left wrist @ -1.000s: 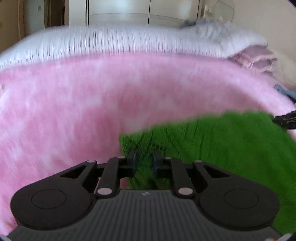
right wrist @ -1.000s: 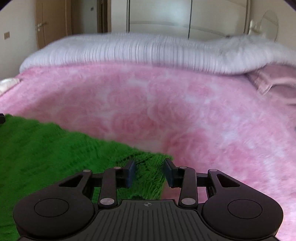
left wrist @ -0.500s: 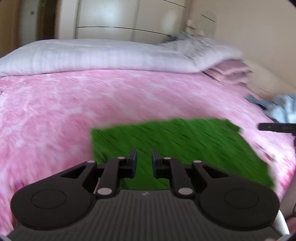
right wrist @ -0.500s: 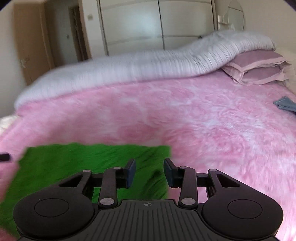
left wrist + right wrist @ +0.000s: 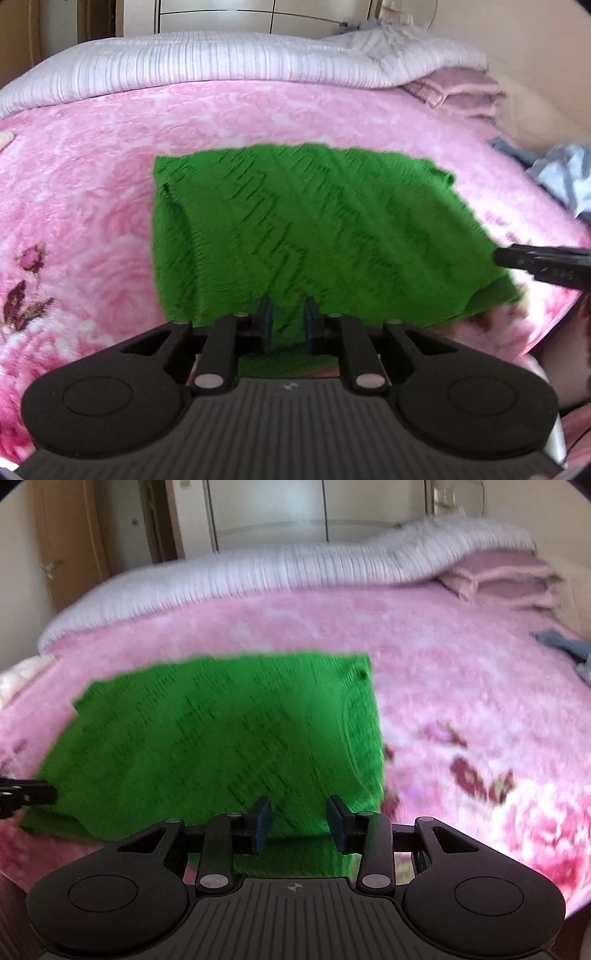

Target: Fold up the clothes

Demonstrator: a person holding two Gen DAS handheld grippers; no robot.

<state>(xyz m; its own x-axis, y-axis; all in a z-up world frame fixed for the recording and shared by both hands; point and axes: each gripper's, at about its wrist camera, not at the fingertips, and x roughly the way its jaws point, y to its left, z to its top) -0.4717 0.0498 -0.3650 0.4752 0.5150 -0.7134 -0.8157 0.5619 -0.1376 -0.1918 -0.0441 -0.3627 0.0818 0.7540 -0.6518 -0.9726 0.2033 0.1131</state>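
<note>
A green knitted garment (image 5: 295, 221) lies folded into a rough rectangle on the pink flowered blanket (image 5: 92, 184). My left gripper (image 5: 288, 325) is at its near edge, left of the middle, shut on a raised ridge of the knit. My right gripper (image 5: 299, 823) grips the same near edge close to the garment's (image 5: 221, 731) right corner, its jaws wider and filled with green fabric. A strip of cloth hangs in shadow below both sets of pads. Each view shows the other gripper's black fingers (image 5: 535, 262) at the side of the garment.
A white ribbed duvet (image 5: 221, 62) is bunched along the far side of the bed, with pink pillows (image 5: 461, 92) at the far right. Blue-grey clothes (image 5: 565, 177) lie at the right edge. A wardrobe (image 5: 277, 513) and a wooden door (image 5: 59, 554) stand behind the bed.
Both grippers have drawn back toward the near side of the bed and risen a little, bringing the garment's near edge along. More of the green garment and the blanket's flower pattern now show.
</note>
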